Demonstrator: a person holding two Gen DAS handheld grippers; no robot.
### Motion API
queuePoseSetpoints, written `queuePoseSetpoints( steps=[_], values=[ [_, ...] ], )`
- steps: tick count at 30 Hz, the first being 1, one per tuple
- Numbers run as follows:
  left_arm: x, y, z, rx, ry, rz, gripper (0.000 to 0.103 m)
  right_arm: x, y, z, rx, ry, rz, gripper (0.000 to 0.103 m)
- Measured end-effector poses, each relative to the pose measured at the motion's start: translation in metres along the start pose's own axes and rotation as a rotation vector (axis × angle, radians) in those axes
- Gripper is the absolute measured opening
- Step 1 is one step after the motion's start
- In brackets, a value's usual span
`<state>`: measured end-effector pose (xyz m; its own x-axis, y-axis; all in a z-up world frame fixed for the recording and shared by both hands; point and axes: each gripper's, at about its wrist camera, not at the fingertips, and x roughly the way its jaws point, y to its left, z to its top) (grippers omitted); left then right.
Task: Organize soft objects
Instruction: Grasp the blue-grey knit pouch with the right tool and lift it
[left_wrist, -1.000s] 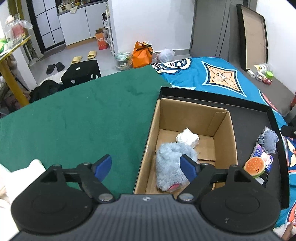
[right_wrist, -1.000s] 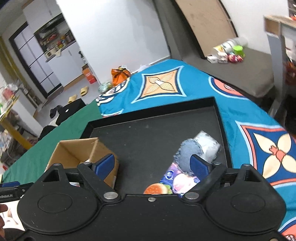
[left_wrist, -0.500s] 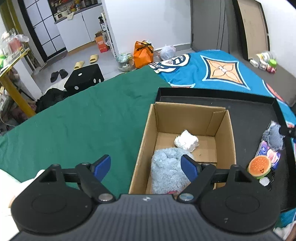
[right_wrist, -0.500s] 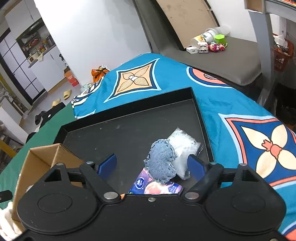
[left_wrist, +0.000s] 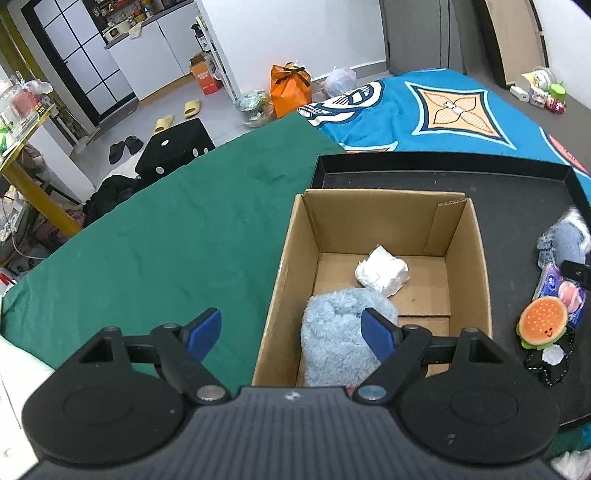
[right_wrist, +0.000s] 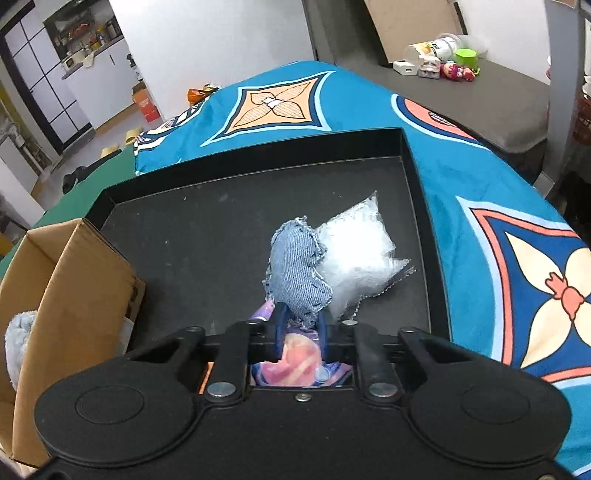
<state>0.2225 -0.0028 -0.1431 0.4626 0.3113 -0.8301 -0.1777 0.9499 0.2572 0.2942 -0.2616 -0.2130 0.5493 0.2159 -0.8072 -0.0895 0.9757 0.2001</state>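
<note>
A cardboard box (left_wrist: 288, 258) sits in a black tray (left_wrist: 517, 206) and holds a fluffy light-blue plush (left_wrist: 332, 343) and a crumpled white wad (left_wrist: 382, 271). My left gripper (left_wrist: 291, 332) is open and empty, above the box's near left wall. My right gripper (right_wrist: 299, 328) is shut on the lower edge of a denim pad (right_wrist: 295, 273), which leans on a clear bag of white stuffing (right_wrist: 358, 258). A purple-pink packet (right_wrist: 299, 360) lies under the right gripper. A burger plush (left_wrist: 541, 326) lies right of the box.
The tray rests on a blue patterned blanket (right_wrist: 498, 206) beside a green cloth (left_wrist: 166, 236). The box (right_wrist: 55, 295) stands at the tray's left in the right wrist view. A grey ledge (right_wrist: 480, 88) with small toys lies beyond the blanket.
My right gripper has moved forward and down and closed on the denim pad. My left gripper stays open and has drifted slightly over the box.
</note>
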Motion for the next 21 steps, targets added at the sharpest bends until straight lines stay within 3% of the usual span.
queuePoseSetpoints(
  steps=[3, 21],
  values=[
    [0.000, -0.001, -0.002, 0.008, 0.003, 0.015, 0.082, -0.006, 0.000, 0.000, -0.002, -0.011, 0.017, 0.005],
    [-0.026, 0.016, -0.014, -0.006, -0.040, 0.026, 0.082, -0.061, 0.019, 0.012, -0.033, -0.173, 0.133, 0.002]
  ],
)
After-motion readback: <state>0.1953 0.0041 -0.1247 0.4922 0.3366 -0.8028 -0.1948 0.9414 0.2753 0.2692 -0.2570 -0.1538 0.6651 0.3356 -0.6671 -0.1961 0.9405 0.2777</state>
